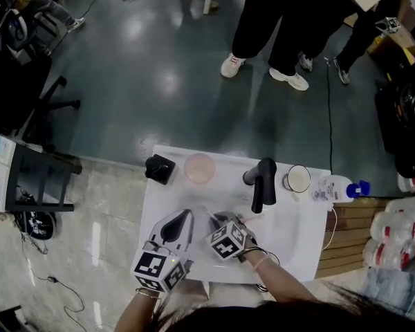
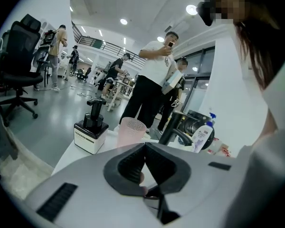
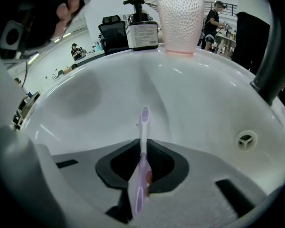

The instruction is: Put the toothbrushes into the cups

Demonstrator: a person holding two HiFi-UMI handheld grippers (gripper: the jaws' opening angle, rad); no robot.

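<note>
Toothbrush (image 3: 144, 122), pale lilac, is pinched between the pressed-in fingers of the right gripper (image 3: 142, 148). Its far end sticks out past the tips, over the white sink basin (image 3: 85, 103) and not in any cup.

The pink cup (image 3: 180, 20) stands on the rim behind the basin, just beside a black-topped soap dispenser (image 3: 142, 32). The white cup (image 1: 297, 179) stands right of the black faucet (image 1: 264, 182). From the head view, both cups look empty, with no brush standing in either.

The left gripper (image 2: 145, 146) hangs above the near edge of the counter with its fingertips pressed together. A small pale pink patch shows low in the gap behind them, and I cannot tell what it is.

In the head view the marker cube covers most of the brush. The right gripper view cuts off the faucet's top.

The dispenser carries a white label, and a bottle with a blue pump (image 1: 334, 189) carries a dark logo; neither print can be read.
</note>
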